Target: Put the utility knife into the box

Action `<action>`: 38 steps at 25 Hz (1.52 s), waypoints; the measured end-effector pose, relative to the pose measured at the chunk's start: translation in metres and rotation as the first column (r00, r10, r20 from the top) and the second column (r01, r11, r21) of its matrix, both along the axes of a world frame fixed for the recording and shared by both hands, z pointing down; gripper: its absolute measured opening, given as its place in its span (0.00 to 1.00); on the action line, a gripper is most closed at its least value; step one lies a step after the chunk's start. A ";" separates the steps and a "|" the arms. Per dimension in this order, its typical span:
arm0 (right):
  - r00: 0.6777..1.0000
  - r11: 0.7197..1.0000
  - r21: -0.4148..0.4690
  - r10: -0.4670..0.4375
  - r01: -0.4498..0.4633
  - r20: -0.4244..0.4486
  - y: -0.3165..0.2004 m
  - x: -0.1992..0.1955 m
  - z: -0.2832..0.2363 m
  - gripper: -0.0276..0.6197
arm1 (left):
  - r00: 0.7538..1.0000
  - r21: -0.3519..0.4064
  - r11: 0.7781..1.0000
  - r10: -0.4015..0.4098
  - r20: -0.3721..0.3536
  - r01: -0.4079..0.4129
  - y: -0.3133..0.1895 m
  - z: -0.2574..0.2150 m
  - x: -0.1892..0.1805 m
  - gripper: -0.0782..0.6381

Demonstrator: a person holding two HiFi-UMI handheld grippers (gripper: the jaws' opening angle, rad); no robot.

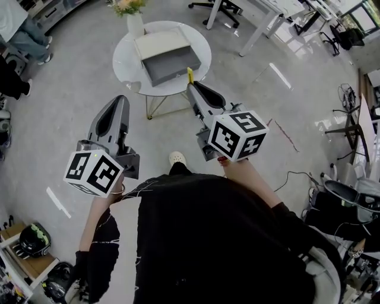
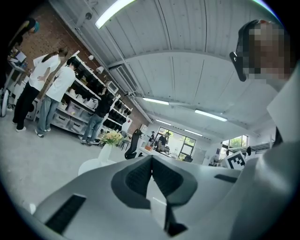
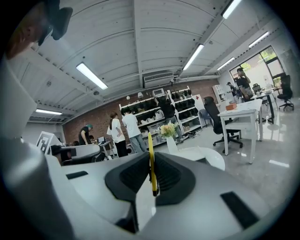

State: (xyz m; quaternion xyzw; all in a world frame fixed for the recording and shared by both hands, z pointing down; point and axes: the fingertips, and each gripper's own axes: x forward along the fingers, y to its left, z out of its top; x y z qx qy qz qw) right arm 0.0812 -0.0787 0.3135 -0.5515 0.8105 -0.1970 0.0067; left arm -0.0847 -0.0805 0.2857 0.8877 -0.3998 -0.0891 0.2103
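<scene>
Right claw (image 1: 192,87) is clamped tight on the yellow utility knife (image 3: 151,159) (tip poking out), left claw (image 1: 123,98) pinched together, empty.

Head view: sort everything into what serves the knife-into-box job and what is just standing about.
For the job: utility knife, clamped in the right gripper; open box; round table under it.
Standing about: vase of flowers; left gripper, shut and empty; office chair; helmet.

A vase of flowers (image 1: 134,21) stands at the round white table's (image 1: 122,64) far edge; an office chair (image 1: 221,6) sits beyond.
</scene>
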 end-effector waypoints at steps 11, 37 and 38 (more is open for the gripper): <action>0.995 0.995 0.009 -0.097 0.097 0.012 -0.089 0.023 -0.006 0.10 | 0.997 -0.001 0.997 -0.083 0.002 0.083 -0.072 -0.007 0.024 0.12; 0.988 0.877 -0.456 -0.142 0.150 0.054 -0.161 0.008 0.183 0.10 | 0.991 -0.236 0.964 -0.112 0.069 0.125 -0.159 0.098 0.010 0.12; 0.989 0.868 -0.474 -0.145 0.146 0.039 -0.164 0.008 0.191 0.10 | 0.992 -0.240 0.963 -0.108 0.070 0.122 -0.163 0.099 0.007 0.12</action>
